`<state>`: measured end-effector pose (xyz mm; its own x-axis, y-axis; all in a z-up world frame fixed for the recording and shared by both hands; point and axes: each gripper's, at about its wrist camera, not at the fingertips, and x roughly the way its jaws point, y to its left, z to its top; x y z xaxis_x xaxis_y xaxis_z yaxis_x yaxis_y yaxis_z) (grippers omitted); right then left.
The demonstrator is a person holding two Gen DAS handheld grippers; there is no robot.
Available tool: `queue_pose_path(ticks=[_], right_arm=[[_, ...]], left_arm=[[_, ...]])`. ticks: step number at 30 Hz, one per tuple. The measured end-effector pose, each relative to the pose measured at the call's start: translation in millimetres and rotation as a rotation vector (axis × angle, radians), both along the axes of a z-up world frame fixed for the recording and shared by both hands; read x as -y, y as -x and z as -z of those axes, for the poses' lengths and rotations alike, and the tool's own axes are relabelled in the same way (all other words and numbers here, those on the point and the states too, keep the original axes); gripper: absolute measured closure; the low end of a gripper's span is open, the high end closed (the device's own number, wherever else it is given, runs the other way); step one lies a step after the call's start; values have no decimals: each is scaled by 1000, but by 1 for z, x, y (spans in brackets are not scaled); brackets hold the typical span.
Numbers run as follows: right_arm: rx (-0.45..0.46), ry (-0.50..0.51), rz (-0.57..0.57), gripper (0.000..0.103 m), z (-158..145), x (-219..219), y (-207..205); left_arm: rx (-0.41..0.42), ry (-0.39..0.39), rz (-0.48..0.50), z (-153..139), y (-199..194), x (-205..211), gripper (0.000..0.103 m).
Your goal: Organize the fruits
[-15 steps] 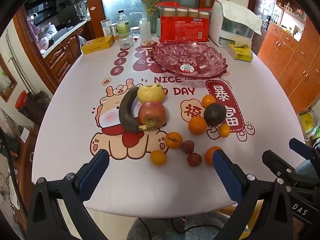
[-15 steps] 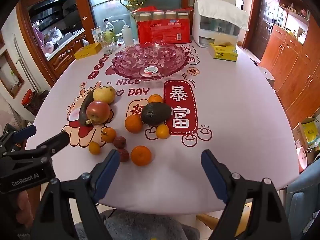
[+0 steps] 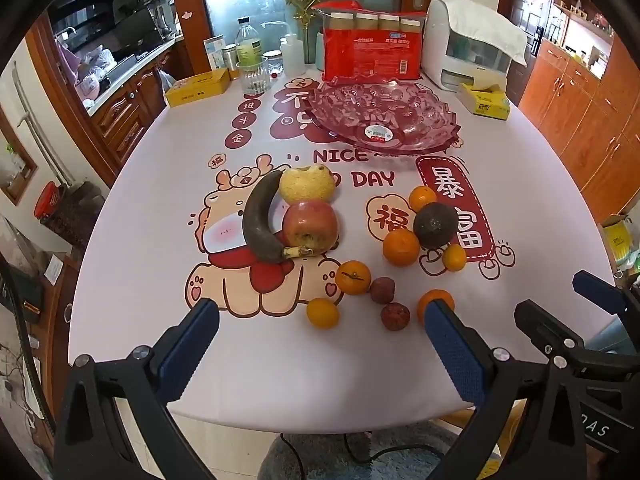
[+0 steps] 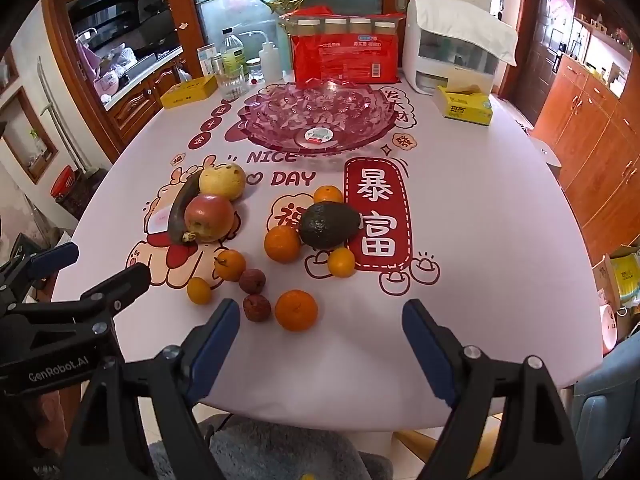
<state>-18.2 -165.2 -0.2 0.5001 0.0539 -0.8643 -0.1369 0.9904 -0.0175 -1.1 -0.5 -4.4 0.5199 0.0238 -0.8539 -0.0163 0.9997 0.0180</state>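
Note:
Fruit lies loose on the printed tablecloth: a dark banana (image 3: 258,220), a red apple (image 3: 310,226), a yellow pear (image 3: 306,182), an avocado (image 3: 435,224), several oranges (image 3: 401,247) and two dark red lychees (image 3: 395,316). An empty pink glass bowl (image 3: 380,118) stands behind them, also in the right wrist view (image 4: 316,118). My left gripper (image 3: 320,340) is open and empty above the table's near edge. My right gripper (image 4: 320,336) is open and empty, just short of an orange (image 4: 296,309).
A red pack of jars (image 3: 372,48), a white dispenser (image 3: 468,48), a yellow tissue box (image 3: 484,100), a yellow box (image 3: 198,88), a glass (image 3: 254,76) and bottles stand at the table's far edge. Wooden cabinets line both sides.
Both grippers have edged slightly forward toward the fruit. The fruit has not moved.

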Motion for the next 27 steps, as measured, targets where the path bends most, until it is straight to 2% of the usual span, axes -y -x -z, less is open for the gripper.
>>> queue_pose_path(ticks=[27], right_arm=[[27,-5,-47,19,-9,-2,-6]], left_arm=[[15,12,-19,-10,-6,1,4]])
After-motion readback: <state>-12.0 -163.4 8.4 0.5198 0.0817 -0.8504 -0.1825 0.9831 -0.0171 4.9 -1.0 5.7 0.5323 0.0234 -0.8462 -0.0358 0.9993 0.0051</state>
